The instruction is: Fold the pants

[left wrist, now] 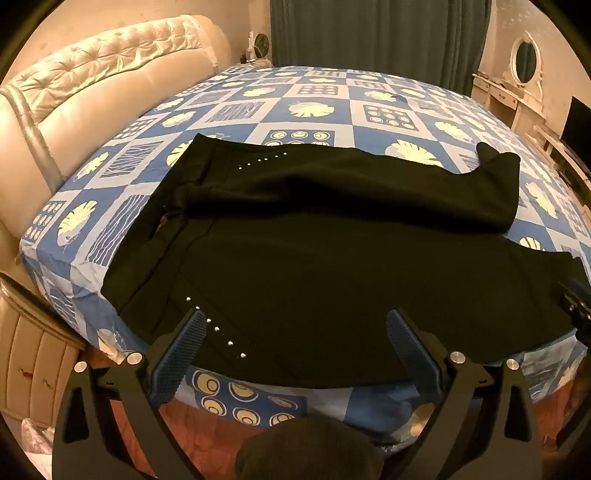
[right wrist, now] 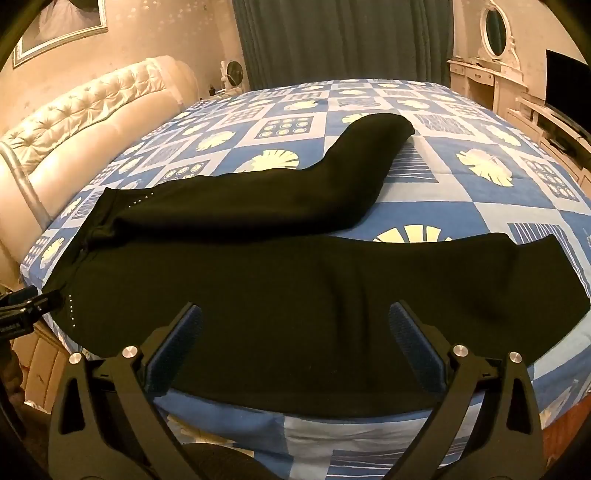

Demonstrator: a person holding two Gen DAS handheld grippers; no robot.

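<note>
Black pants (left wrist: 314, 266) lie flat on the bed (left wrist: 332, 99), waist at frame left, legs running to the right. In the left wrist view they fill the middle and lower frame. The far leg (left wrist: 369, 184) bends up at its cuff near upper right; the near leg (left wrist: 369, 288) runs along the bed's front edge. A row of small studs (left wrist: 218, 328) sits at lower left by the hip, another row (left wrist: 262, 160) on the far hip.

Left gripper (left wrist: 295, 321) at frame bottom, jaws wide apart, blue pads over the near hip, nothing between them. Cannot tell if the tips touch cloth.

Right wrist view: same pants (right wrist: 295, 295) across the centre, far leg (right wrist: 295, 192) angling to upper centre, near leg (right wrist: 443, 280) ending at right. Right gripper (right wrist: 295, 314) at bottom, jaws wide apart over the near leg, holding nothing. The left gripper shows at the left edge (right wrist: 26, 306), beside the waist.

Cream tufted headboard (left wrist: 92, 92) at upper left, dark curtain (left wrist: 376, 33) at top centre, white dresser with oval mirror (left wrist: 524, 59) at upper right, TV (right wrist: 567, 85) at right edge.
</note>
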